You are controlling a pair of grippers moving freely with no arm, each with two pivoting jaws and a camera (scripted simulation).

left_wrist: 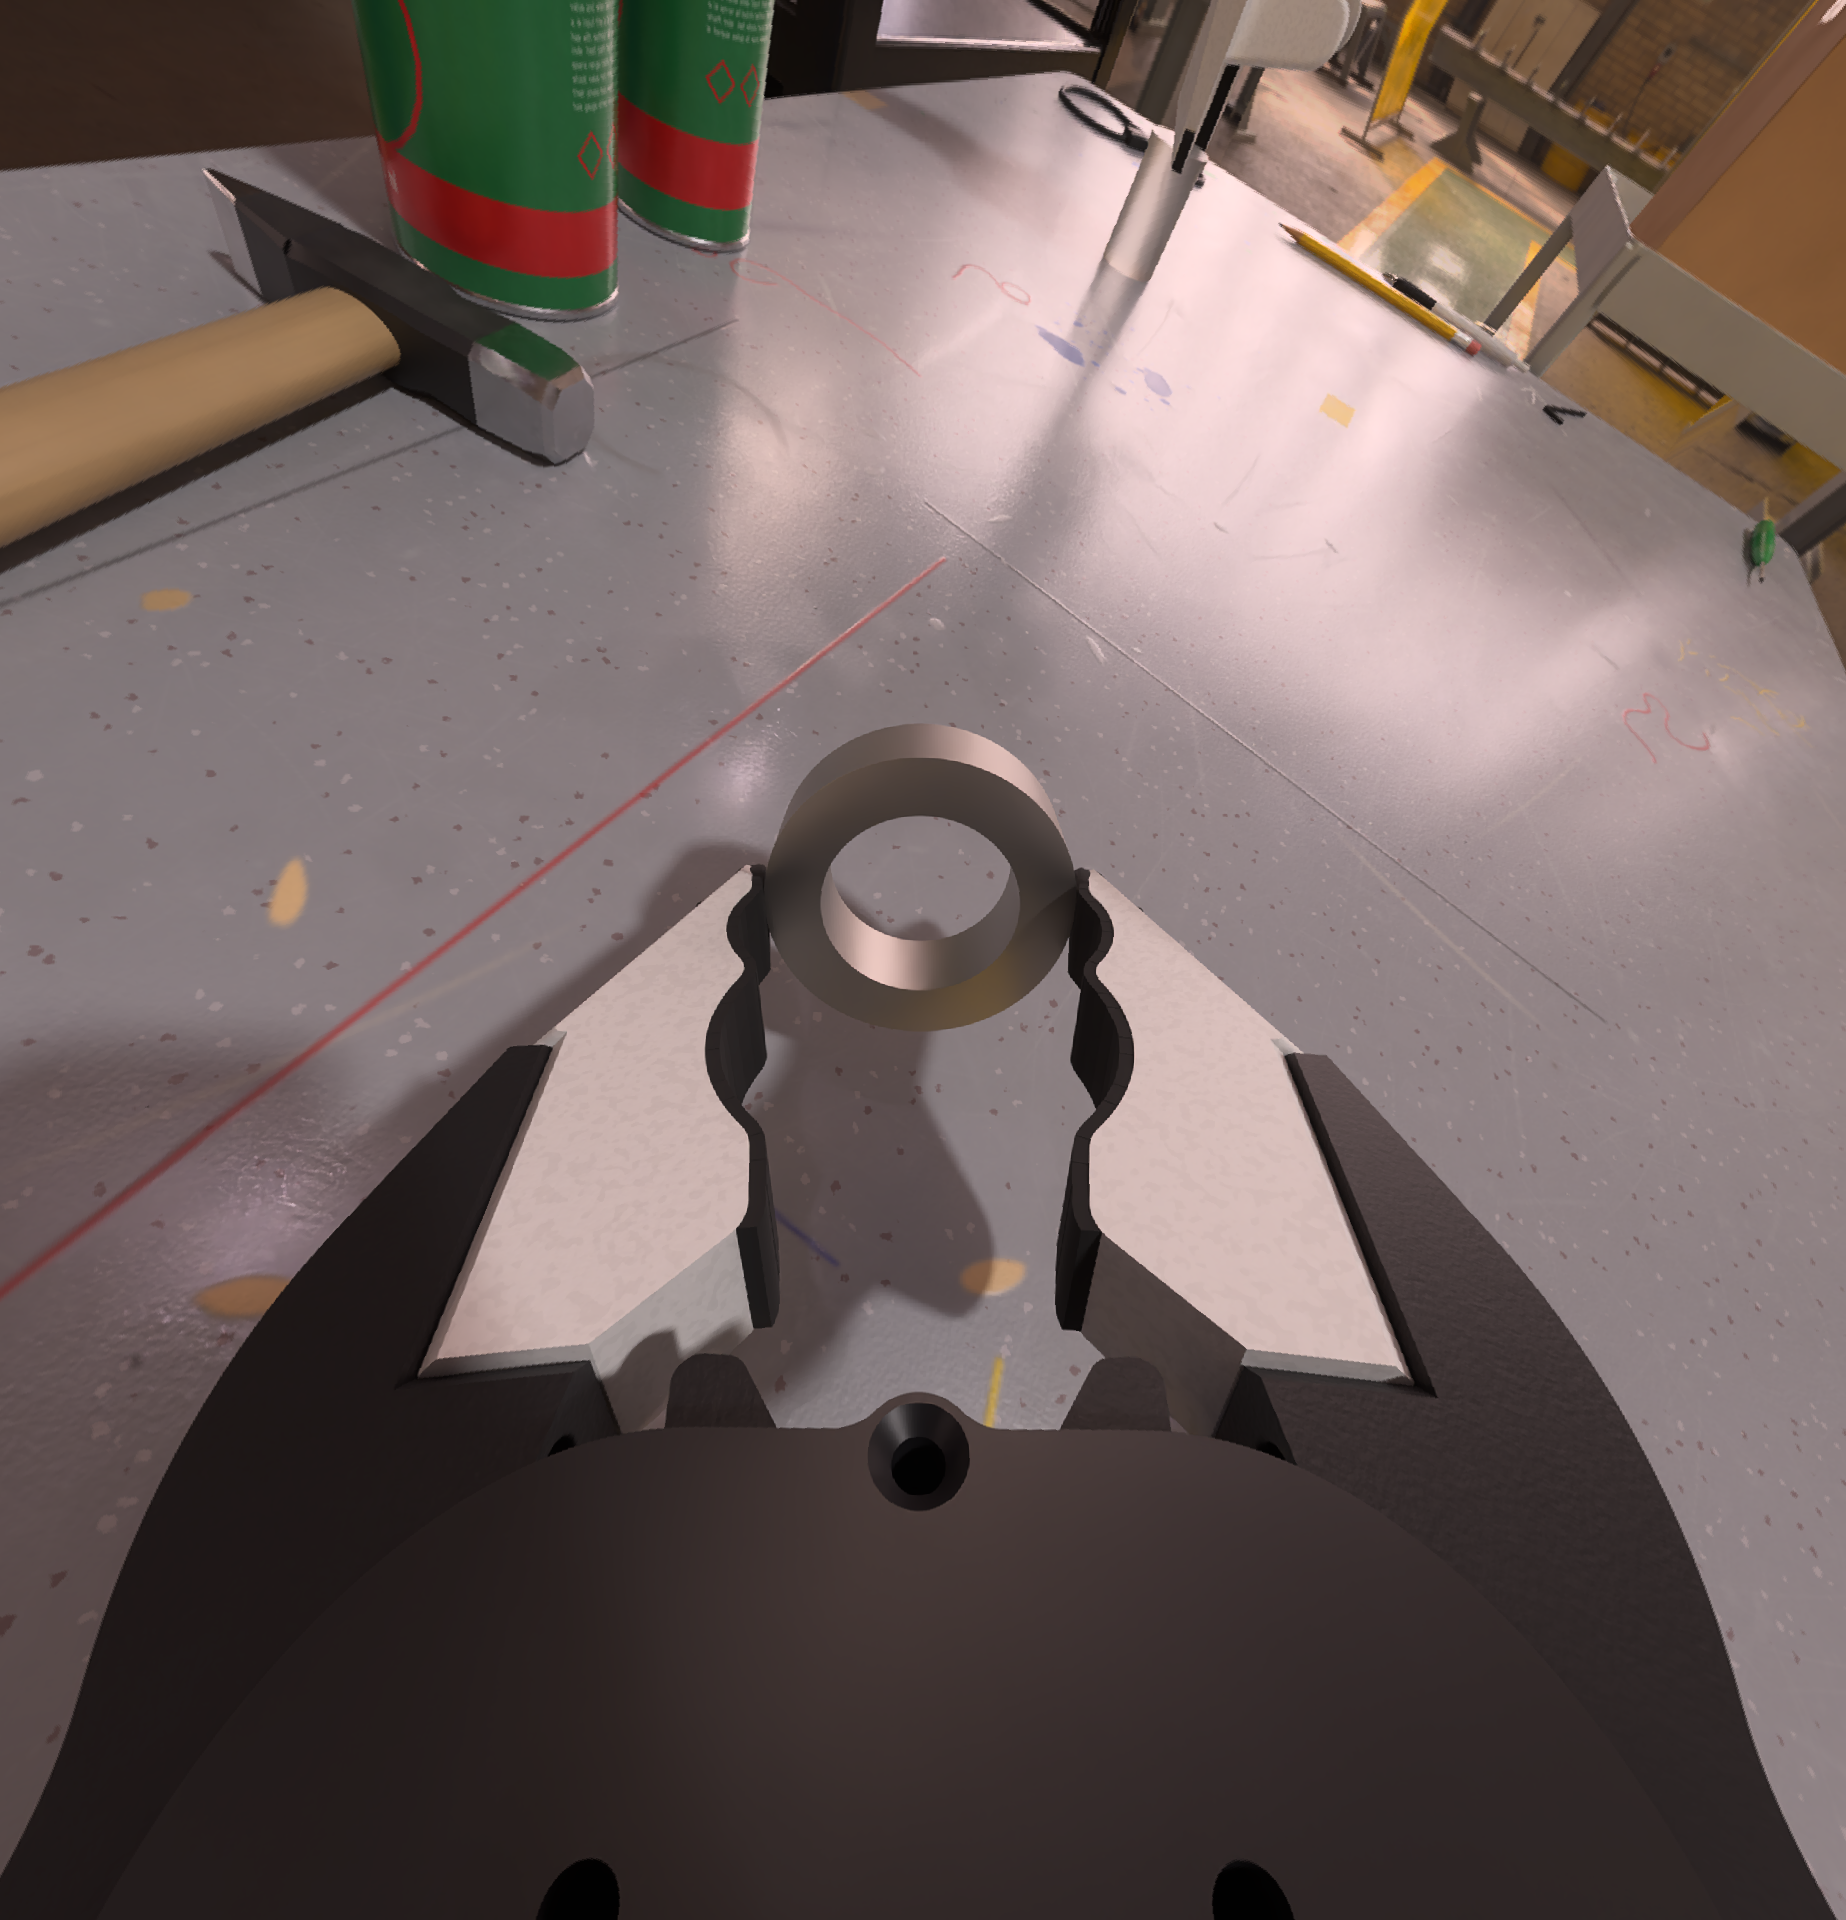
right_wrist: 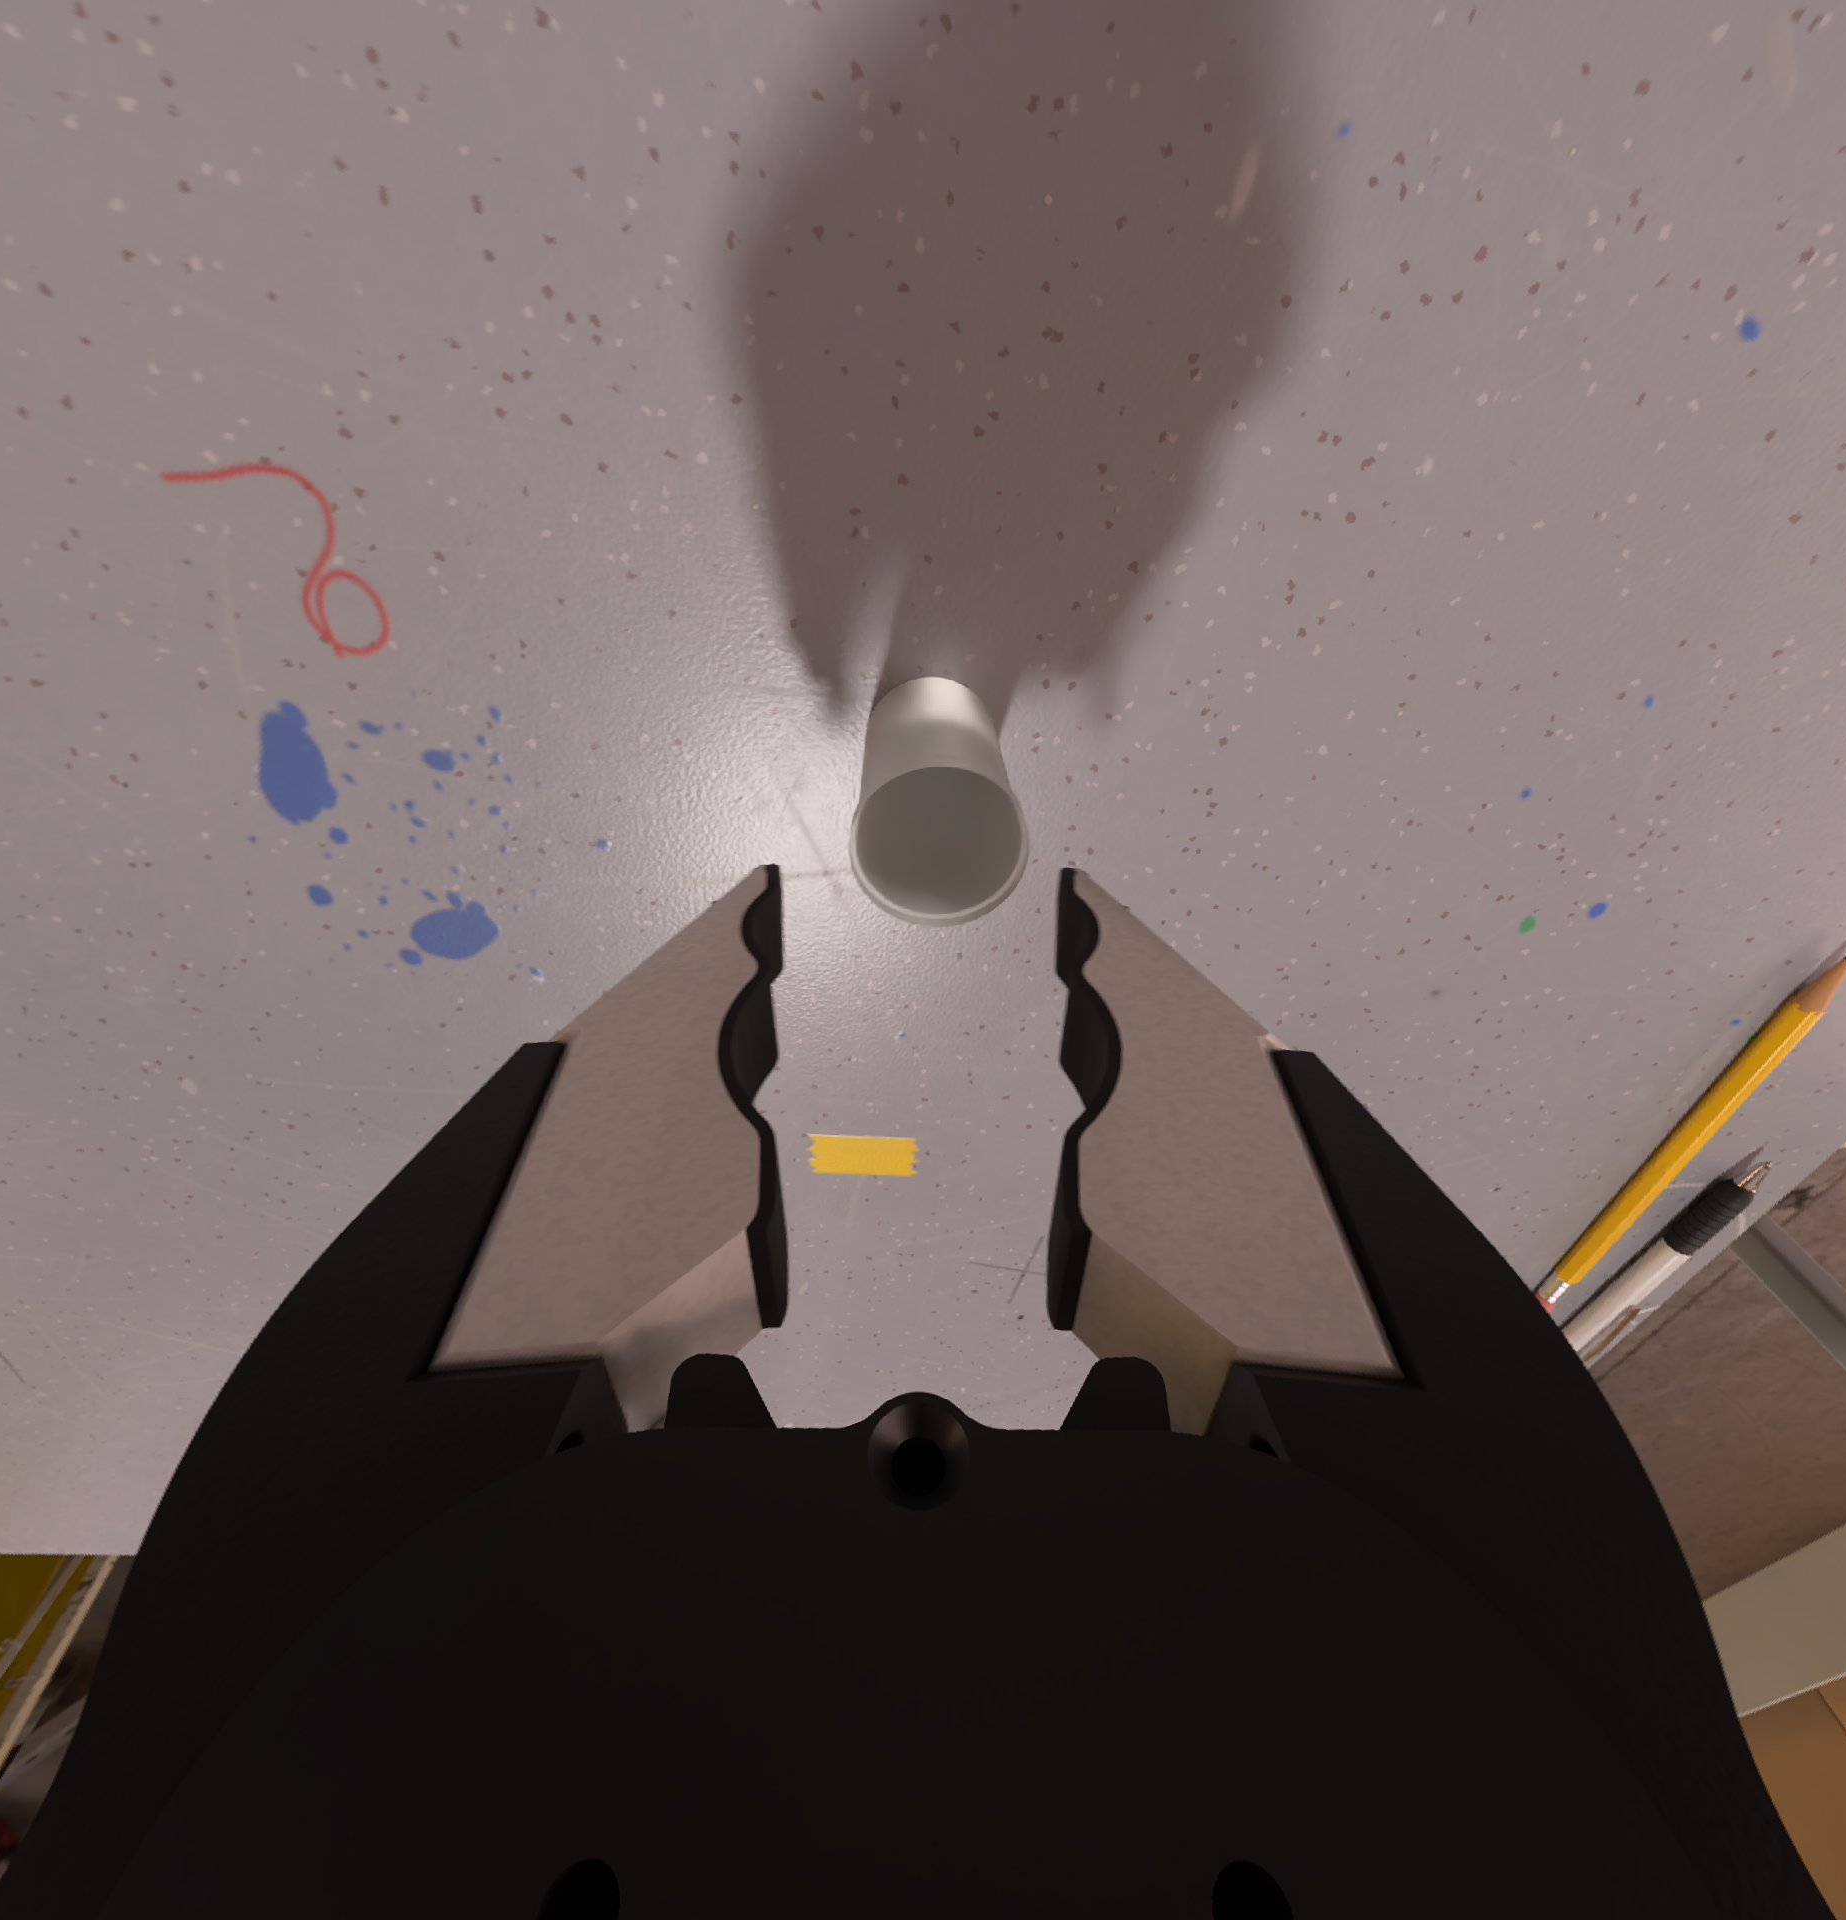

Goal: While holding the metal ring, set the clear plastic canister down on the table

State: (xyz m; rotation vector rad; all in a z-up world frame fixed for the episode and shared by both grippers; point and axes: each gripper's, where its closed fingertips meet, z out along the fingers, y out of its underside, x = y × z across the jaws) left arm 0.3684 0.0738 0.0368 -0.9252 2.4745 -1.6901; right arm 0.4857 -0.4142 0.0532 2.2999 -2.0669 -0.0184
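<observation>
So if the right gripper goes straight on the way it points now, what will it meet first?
The right gripper points down at the table. First in line is the clear plastic canister, standing just beyond the open fingertips; depth is unclear.

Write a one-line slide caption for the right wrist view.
Right gripper open above the upright clear canister standing free on the speckled table, beside blue paint splatters.
</observation>
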